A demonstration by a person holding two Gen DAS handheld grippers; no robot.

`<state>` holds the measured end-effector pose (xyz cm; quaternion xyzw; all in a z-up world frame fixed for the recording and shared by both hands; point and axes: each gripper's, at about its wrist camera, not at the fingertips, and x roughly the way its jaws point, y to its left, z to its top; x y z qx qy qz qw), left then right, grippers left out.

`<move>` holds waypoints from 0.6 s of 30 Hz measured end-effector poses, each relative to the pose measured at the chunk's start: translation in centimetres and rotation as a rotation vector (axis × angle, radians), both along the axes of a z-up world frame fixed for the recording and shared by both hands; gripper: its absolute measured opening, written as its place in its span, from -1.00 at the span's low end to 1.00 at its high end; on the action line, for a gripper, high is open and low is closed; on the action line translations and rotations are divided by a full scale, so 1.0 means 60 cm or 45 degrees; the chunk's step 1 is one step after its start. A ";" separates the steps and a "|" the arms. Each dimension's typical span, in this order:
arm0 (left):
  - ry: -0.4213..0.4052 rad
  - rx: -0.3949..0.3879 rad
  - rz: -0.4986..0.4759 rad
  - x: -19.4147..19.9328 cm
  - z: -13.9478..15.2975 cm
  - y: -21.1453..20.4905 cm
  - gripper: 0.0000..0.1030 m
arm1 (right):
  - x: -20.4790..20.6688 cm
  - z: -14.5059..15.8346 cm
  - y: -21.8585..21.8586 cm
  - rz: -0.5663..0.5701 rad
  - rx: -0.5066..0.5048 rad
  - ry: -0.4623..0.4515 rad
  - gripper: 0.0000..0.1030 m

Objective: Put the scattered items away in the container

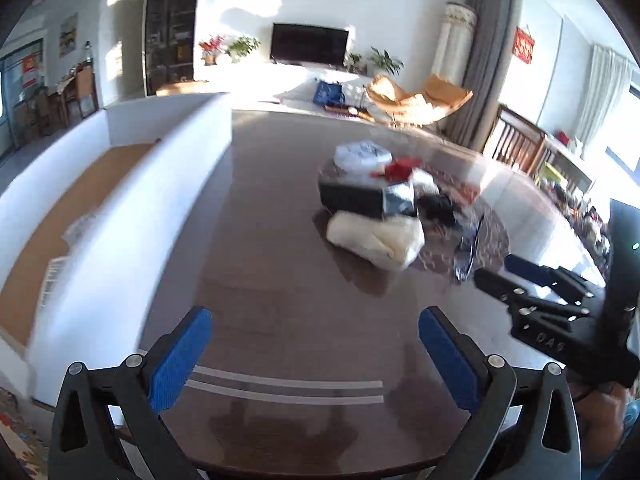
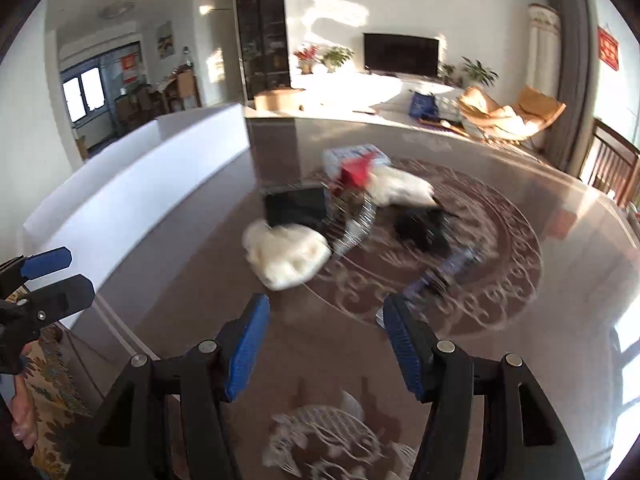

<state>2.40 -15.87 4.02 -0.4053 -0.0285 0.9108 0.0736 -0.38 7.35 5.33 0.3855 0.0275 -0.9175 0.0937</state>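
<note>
Little of the tidying appears done: the pile [image 1: 384,196] is seen heaped on the table [image 1: 280,280], ahead and right of the left gripper [image 1: 316,352], with the box [image 1: 132,208] to its left. Both the left and the right gripper [image 2: 324,344] are spread and empty. A sunlit living room is seen beyond the dark glossy table.

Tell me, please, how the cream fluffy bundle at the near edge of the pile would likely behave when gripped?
The cream fluffy bundle looks soft and rumpled, so it probably squashes and droops. It likely weighs little for its bulk. On the glossy table it may slide when nudged.
</note>
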 end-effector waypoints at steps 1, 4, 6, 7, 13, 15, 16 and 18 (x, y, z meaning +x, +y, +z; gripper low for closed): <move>-0.043 -0.029 -0.026 -0.010 -0.027 0.026 1.00 | 0.005 -0.015 0.033 -0.042 0.025 -0.034 0.17; -0.134 -0.071 -0.050 -0.036 -0.080 0.076 1.00 | 0.010 -0.040 0.104 -0.122 0.038 -0.103 0.17; -0.133 -0.117 -0.022 -0.046 -0.092 0.095 1.00 | 0.010 -0.049 0.131 -0.146 0.014 -0.129 0.17; -0.142 -0.138 -0.021 -0.054 -0.095 0.103 1.00 | 0.007 -0.053 0.137 -0.147 0.003 -0.141 0.17; -0.195 -0.165 0.004 -0.096 -0.093 0.124 1.00 | -0.010 -0.068 0.095 -0.055 0.066 -0.195 0.21; -0.201 -0.167 0.007 -0.109 -0.091 0.128 1.00 | -0.016 -0.073 0.080 -0.028 0.073 -0.195 0.38; -0.201 -0.167 0.003 -0.115 -0.091 0.129 1.00 | -0.022 -0.075 0.074 -0.016 0.076 -0.198 0.43; -0.191 -0.165 0.004 -0.128 -0.089 0.129 1.00 | -0.037 -0.079 0.066 0.001 0.074 -0.200 0.54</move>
